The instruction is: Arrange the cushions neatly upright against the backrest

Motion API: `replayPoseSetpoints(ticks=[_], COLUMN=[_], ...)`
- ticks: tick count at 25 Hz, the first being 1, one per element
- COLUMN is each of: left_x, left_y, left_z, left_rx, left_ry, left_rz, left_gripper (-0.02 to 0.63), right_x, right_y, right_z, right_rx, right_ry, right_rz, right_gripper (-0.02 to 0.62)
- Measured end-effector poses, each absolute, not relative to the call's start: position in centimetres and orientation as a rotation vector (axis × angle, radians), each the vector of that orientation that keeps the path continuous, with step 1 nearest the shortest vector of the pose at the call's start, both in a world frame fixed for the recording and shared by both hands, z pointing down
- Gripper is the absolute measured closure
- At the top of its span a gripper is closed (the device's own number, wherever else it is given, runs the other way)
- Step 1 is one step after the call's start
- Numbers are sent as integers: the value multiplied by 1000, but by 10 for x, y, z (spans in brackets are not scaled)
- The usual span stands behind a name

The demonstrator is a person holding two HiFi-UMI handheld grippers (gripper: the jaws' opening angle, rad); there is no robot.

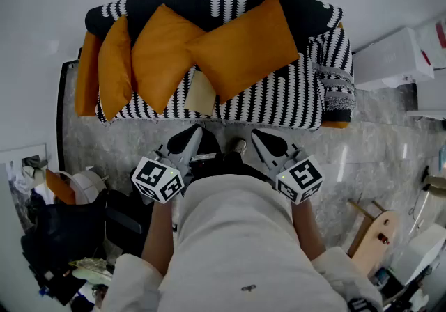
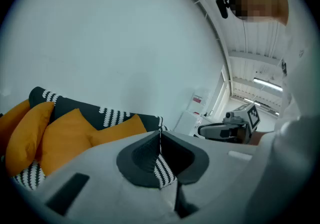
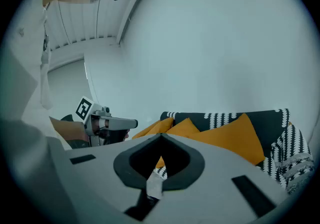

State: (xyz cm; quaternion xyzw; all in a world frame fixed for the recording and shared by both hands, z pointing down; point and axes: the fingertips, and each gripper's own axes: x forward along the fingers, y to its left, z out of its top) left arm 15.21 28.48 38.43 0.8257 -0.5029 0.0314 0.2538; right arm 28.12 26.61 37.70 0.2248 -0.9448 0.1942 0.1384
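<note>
Presently, left gripper [image 1: 192, 131] and right gripper [image 1: 258, 135] are being held pressed together, empty, well short of the orange fabric cushions [image 1: 244, 46].

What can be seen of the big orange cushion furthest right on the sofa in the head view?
The orange cushion is a plump square of plain matte fabric with pointed corners. It sits turned on one corner like a diamond, not squared up, leaning on the dark backrest, its lower corner on the striped seat. Its corner toward the picture's left overlaps the neighbouring cushion. Nothing else touches it.
</note>
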Motion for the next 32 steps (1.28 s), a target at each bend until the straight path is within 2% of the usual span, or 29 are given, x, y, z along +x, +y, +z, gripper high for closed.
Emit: replayPoseSetpoints(ticks=[32], left_x=[205], left_y=[282], left_z=[384], left_rx=[2337], left_ry=[-1204], left_rz=[170], left_gripper=[588], right_x=[328], right_y=[276], right_z=[383], right_rx=[859], right_ry=[-2706], right_rz=[708], right_gripper=[586])
